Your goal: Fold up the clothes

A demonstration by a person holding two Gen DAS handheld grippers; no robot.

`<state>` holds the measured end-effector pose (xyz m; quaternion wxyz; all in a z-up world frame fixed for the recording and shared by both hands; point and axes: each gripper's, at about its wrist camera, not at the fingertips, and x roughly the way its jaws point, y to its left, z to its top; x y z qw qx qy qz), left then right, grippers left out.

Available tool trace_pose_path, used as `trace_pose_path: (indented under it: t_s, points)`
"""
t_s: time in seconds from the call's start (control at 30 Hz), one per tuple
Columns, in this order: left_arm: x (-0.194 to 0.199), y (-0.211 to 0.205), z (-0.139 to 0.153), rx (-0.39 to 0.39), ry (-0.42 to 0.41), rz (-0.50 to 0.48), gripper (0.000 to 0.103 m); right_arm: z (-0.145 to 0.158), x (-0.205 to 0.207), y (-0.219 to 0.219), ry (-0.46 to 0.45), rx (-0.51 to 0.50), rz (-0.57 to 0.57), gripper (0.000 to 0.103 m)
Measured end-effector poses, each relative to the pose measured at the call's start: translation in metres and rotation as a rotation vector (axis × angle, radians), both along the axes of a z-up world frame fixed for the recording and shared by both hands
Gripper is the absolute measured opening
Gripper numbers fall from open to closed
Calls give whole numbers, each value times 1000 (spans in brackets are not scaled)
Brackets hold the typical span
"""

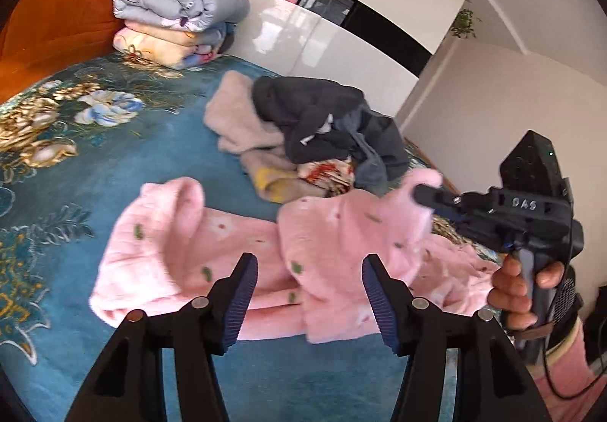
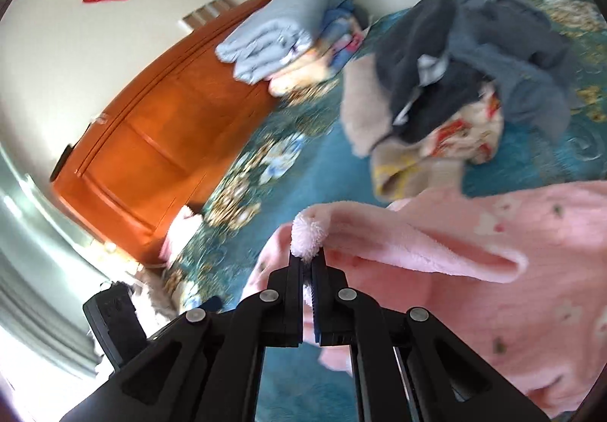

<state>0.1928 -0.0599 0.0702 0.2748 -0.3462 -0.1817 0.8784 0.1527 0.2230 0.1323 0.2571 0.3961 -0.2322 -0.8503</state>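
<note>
A pink fleece garment (image 1: 235, 255) with small flower prints lies spread on the blue floral bedspread (image 1: 125, 156). My left gripper (image 1: 309, 277) is open and empty, just above the garment's near edge. My right gripper (image 1: 419, 194) is shut on the garment's raised right corner. In the right wrist view, the right gripper (image 2: 308, 259) pinches a pink flap (image 2: 417, 247) with a white pompom (image 2: 308, 234) at its tip, lifted off the rest of the pink garment (image 2: 531, 308).
A pile of unfolded clothes (image 1: 303, 133), beige, dark grey and floral, lies behind the pink garment. Folded quilts (image 1: 178, 16) are stacked against the orange wooden headboard (image 1: 57, 23). A white wardrobe stands beyond the bed.
</note>
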Motion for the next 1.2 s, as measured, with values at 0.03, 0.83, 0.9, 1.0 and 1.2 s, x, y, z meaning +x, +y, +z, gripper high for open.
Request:
trace_pose_path:
  t_s: [0.03, 0.83, 0.9, 1.0, 1.2]
  points:
    - [-2, -1, -2, 24, -19, 0, 62, -6, 3, -13, -12, 5, 33, 3]
    - [-30, 170, -19, -359, -60, -276, 78, -49, 116, 146, 51, 226, -272, 51]
    - [-31, 187, -25, -421, -52, -296, 80, -34, 114, 201, 32, 281, -450, 51]
    - [-34, 208, -39, -505, -59, -312, 80, -23, 101, 279, -33, 360, -654, 51]
    - [-42, 211, -49, -520, -76, -259, 80, -42, 66, 389, -251, 432, -848, 51]
